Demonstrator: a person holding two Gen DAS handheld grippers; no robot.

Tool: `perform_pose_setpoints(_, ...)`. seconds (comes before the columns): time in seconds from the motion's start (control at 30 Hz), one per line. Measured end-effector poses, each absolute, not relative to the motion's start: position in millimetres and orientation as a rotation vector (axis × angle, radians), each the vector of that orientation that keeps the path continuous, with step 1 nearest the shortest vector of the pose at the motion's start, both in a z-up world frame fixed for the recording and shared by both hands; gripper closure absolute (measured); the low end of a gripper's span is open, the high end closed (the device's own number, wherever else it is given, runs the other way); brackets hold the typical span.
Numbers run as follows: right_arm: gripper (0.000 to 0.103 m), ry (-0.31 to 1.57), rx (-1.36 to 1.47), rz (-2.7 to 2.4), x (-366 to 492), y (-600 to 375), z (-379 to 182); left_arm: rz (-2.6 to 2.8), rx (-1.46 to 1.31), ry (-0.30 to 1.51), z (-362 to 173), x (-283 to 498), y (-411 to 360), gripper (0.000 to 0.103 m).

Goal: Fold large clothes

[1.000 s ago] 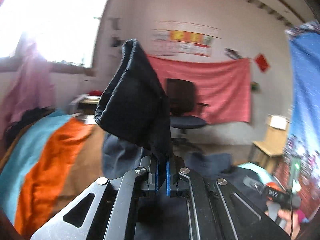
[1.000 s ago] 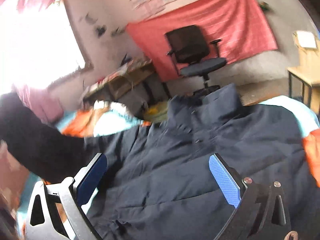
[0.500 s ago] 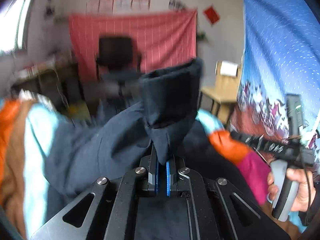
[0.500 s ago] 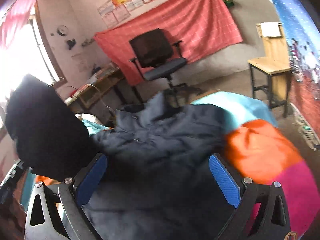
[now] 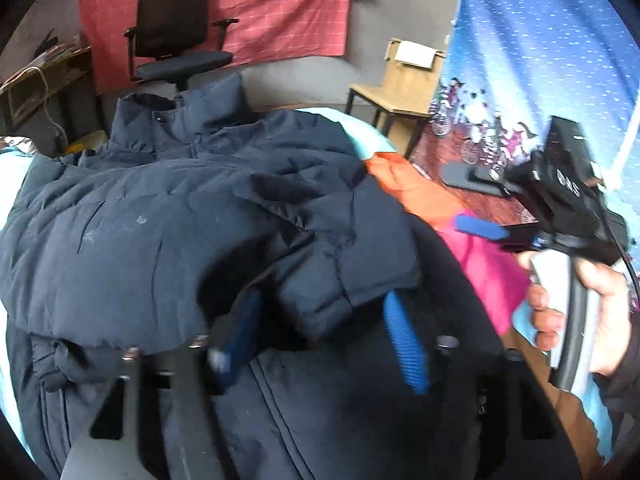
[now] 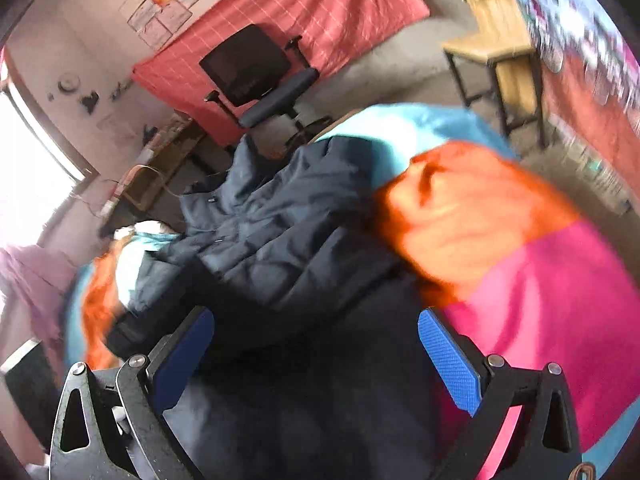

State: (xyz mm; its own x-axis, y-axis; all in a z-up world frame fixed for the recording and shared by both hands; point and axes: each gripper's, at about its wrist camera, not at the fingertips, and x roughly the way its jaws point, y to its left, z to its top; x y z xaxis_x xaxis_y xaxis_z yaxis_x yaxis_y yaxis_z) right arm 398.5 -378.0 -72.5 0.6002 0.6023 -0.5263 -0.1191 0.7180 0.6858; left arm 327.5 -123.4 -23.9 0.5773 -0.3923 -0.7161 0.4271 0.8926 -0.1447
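dark puffer jacket (image 5: 168, 216) flat on striped bedspread (image 6: 540, 280)

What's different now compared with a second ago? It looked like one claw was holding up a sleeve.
The left gripper carried the sleeve across the navy jacket, lowered it there, and its jaws have just opened, letting go. The right gripper stayed open and empty; the jacket still lies on the colourful bedspread.

light: daylight, window (image 6: 24, 176) blown out far left of right claw | blur: left gripper (image 5: 320, 344) pads smeared, orange/pink bedspread (image 6: 500, 248) ahead of right claw soft | shadow: dark jacket (image 5: 160, 232) folds near-black by claws | edges: fisheye bend, black vignette corners
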Motion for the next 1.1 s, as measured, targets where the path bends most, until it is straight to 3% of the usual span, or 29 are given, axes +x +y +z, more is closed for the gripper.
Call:
perform_pose_setpoints(0.17,0.000,0.920,0.845,0.550,406.5,-360.4,-95.0,-0.451,0.083,0.785,-20.7,314.8,-105.9,0.038)
perform_pose_setpoints(0.37,0.001,0.974,0.795,0.553,401.7,-331.4,-100.1,-0.193,0.057,0.759,-22.7,315.9,-36.9,0.035)
perform_pose_setpoints(0.4,0.008,0.976,0.793,0.554,401.6,-328.0,-99.3,-0.133,0.039,0.760,-25.4,319.3,-19.6,0.034)
perform_pose_setpoints(0.43,0.028,0.980,0.788,0.557,401.1,-323.5,-97.5,-0.079,0.022,0.762,-26.4,322.3,-4.3,0.034)
perform_pose_setpoints(0.5,0.058,1.015,0.753,0.548,401.7,-313.5,-95.4,0.009,-0.021,0.772,-28.2,326.6,24.7,0.034)
perform_pose_setpoints(0.53,0.080,1.023,0.730,0.518,401.5,-311.3,-93.1,0.046,-0.042,0.774,-28.2,328.8,37.6,0.034)
perform_pose_setpoints(0.63,0.097,0.979,0.711,0.475,394.9,-313.8,-79.6,0.116,-0.070,0.776,-24.8,333.6,63.2,0.034)
perform_pose_setpoints(0.87,0.099,0.704,0.532,0.383,393.4,-329.4,-1.5,0.172,-0.085,0.778,-21.7,344.2,81.1,0.034)
perform_pose_setpoints(1.1,0.090,0.758,0.202,0.165,402.2,-308.5,-24.8,0.170,-0.064,0.808,-27.3,365.1,84.1,0.034)
